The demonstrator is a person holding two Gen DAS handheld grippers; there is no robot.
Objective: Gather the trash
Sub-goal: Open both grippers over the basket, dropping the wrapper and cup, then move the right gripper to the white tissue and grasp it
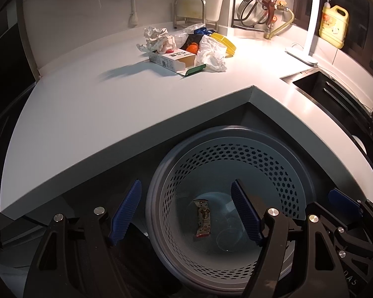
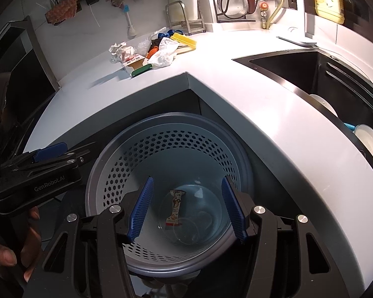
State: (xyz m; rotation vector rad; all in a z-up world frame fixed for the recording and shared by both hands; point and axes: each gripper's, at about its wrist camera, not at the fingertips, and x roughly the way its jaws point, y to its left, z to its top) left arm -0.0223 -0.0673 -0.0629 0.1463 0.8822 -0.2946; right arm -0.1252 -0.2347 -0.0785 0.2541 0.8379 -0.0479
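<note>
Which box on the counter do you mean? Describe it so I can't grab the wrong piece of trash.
Start at the white counter and find the trash pile near the back wall. The box lies at the pile's front edge, nearest the bin. It is the only flat-sided piece: a white printed carton with an open green flap, beside crumpled paper and a plastic bag.
</note>
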